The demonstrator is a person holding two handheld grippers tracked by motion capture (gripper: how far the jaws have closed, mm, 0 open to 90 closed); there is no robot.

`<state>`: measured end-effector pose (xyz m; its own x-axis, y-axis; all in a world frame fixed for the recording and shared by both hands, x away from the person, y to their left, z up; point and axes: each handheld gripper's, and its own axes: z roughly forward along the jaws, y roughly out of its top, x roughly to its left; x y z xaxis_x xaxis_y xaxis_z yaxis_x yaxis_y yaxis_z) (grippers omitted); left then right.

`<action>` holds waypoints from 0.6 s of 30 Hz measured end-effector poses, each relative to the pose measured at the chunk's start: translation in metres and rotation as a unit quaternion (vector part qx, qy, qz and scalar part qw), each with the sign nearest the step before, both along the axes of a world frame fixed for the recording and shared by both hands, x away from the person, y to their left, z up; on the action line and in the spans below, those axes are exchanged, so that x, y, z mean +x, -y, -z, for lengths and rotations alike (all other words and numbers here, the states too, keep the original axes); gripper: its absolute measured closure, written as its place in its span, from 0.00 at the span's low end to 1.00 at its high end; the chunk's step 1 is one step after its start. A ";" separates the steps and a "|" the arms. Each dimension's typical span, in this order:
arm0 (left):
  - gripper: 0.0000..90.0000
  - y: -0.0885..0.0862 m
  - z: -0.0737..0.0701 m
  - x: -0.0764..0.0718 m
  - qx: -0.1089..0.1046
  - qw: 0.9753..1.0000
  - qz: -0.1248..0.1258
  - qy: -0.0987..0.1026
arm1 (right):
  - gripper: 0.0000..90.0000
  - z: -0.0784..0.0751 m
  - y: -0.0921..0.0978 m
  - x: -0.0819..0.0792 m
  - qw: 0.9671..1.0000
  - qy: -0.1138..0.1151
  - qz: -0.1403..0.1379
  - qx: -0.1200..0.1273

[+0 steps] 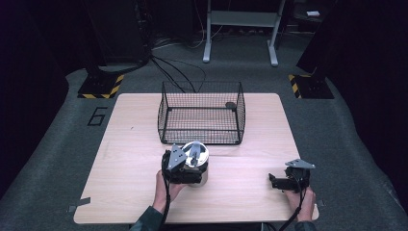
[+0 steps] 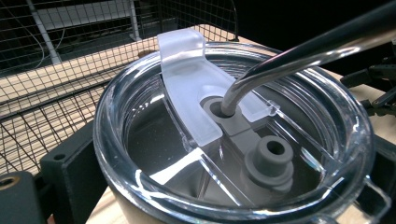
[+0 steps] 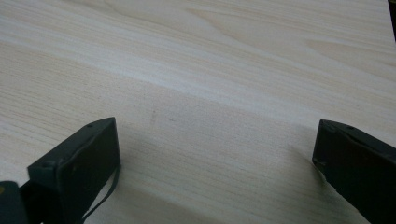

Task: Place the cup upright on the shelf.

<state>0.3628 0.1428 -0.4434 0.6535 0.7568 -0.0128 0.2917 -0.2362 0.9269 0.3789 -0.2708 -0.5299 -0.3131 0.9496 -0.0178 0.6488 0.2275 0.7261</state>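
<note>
Both jaws of the left gripper (image 1: 190, 168) clasp the tumbler (image 2: 233, 140); basket (image 1: 202, 118) lies straight ahead; right gripper (image 1: 284, 182) gapes empty.

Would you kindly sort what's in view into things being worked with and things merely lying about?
In use:
- tumbler, clear lid, metal straw
- left claw, jaws either side of the tumbler
- wire basket, probably

Lying about:
- small dark object in the basket
- right claw, open over bare table

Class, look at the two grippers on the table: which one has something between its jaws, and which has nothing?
The left gripper has the lidded tumbler with a metal straw between its jaws. The right gripper stands open over bare table.
</note>
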 end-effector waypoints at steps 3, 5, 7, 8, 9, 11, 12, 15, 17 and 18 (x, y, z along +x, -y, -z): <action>0.04 0.000 -0.001 0.000 -0.001 1.000 0.002 0.001 | 0.00 0.000 0.000 0.000 1.000 0.000 0.000 0.000; 0.04 0.000 -0.003 -0.001 -0.006 1.000 0.003 0.000 | 0.00 0.000 0.000 0.000 1.000 0.000 0.000 0.000; 0.04 0.000 -0.003 0.000 -0.005 1.000 0.001 0.005 | 0.00 0.000 0.000 0.000 1.000 0.000 0.000 0.000; 0.04 -0.001 -0.005 0.000 -0.002 1.000 0.004 0.005 | 0.00 0.000 0.000 0.000 1.000 0.000 0.000 0.000; 0.04 -0.002 -0.006 0.001 -0.003 1.000 0.003 0.006 | 0.00 0.000 0.000 0.000 1.000 0.000 0.000 0.000; 0.04 -0.002 -0.007 0.001 -0.006 1.000 0.002 0.006 | 0.00 0.000 0.000 0.000 1.000 0.000 0.000 0.000; 0.04 -0.002 -0.008 0.001 -0.005 1.000 0.003 0.002 | 0.00 0.000 0.000 0.000 1.000 0.000 0.000 0.000; 0.04 -0.004 -0.011 0.003 0.000 1.000 0.002 0.005 | 0.00 0.000 0.000 0.000 1.000 0.001 -0.002 -0.001; 0.04 -0.005 -0.013 0.005 -0.001 1.000 -0.003 0.008 | 0.00 0.000 0.000 0.000 1.000 0.001 -0.001 0.000; 0.04 -0.006 -0.014 0.005 -0.003 1.000 -0.004 0.005 | 0.00 0.000 0.000 0.000 1.000 0.001 -0.001 -0.001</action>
